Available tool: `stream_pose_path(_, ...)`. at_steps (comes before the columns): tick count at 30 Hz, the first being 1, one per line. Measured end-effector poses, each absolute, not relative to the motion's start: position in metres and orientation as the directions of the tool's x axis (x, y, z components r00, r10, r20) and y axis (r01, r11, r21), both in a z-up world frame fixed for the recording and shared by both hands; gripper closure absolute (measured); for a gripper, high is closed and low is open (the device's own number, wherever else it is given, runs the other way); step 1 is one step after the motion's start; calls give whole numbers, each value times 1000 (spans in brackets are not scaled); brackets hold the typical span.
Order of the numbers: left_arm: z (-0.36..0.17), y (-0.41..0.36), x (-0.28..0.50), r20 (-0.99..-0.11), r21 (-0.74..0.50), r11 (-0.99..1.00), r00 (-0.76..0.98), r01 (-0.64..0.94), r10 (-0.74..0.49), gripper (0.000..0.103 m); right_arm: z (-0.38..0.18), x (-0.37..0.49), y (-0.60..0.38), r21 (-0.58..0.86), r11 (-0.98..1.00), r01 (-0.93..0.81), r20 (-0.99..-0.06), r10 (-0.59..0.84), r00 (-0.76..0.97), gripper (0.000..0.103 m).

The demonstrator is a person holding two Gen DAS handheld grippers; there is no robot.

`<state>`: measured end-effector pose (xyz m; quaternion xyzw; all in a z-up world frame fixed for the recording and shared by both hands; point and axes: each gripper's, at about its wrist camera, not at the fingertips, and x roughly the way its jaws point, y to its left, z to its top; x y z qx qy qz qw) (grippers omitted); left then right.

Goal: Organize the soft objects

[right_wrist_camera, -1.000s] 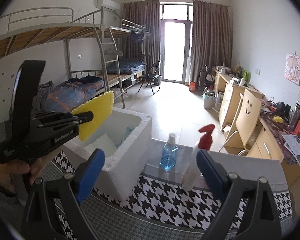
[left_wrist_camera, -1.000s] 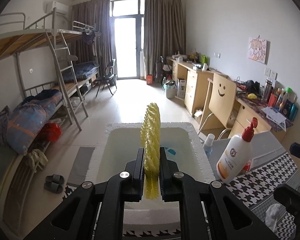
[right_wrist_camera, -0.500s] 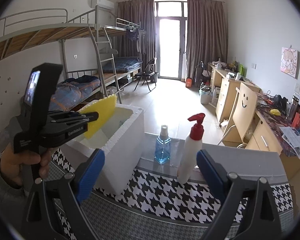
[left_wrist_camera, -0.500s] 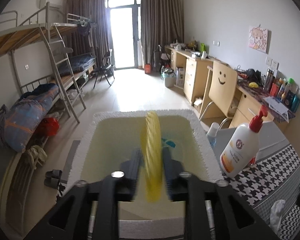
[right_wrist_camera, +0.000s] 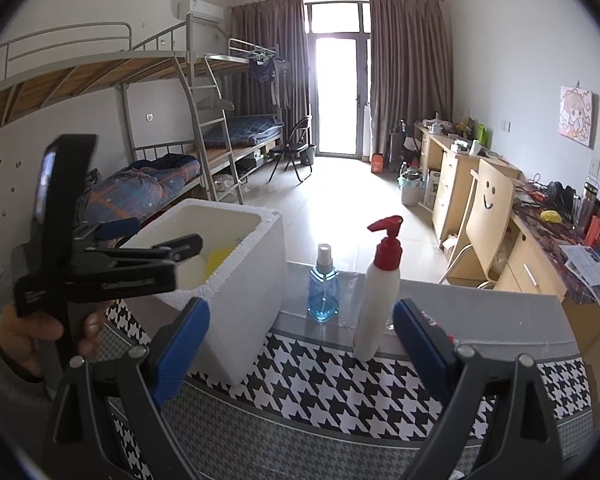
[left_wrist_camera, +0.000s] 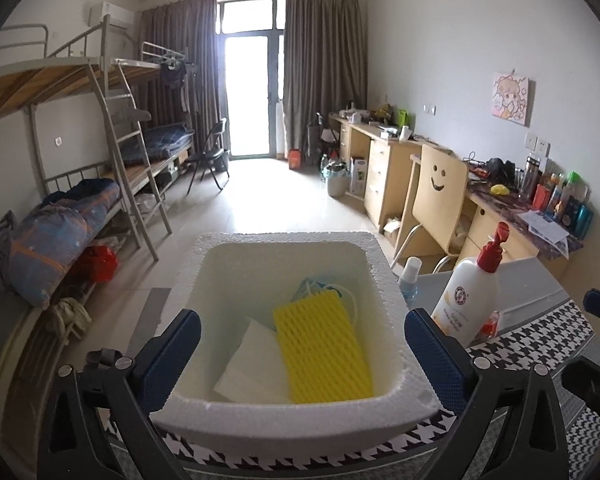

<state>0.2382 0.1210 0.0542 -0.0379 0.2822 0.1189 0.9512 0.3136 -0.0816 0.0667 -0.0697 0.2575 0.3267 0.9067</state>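
Below the left gripper (left_wrist_camera: 300, 332), whose jaws were opening with nothing between them, the yellow ribbed foam sheet (left_wrist_camera: 322, 346) lay in the white foam box (left_wrist_camera: 288, 236), long axis toward 12 o'clock; the right gripper (right_wrist_camera: 302, 330) stood apart, empty.

left gripper (left_wrist_camera: 300, 344): black frame, silver screws | fingers (left_wrist_camera: 432, 346): blue ribbed pads

both wrist views overlook the foam box (left_wrist_camera: 380, 248) closely.
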Motion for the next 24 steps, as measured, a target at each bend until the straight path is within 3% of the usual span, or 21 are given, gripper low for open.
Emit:
stream_pose_path(11, 60, 98, 217, -528, 33, 968, 818, -248, 227, 1, 67, 303, -99, 53, 785, -618, -499, 556, 664, 8)
stream_pose_path(14, 57, 96, 213, -559, -22, 973, 810, -232, 180, 1, 67, 298, -104, 56, 786, -615, -494, 557, 667, 8)
stream_pose_path(24, 64, 85, 189, -486, -32, 955, 839, -296, 244, 1, 72, 278, -124, 55, 793, -607, -459, 560, 690, 8)
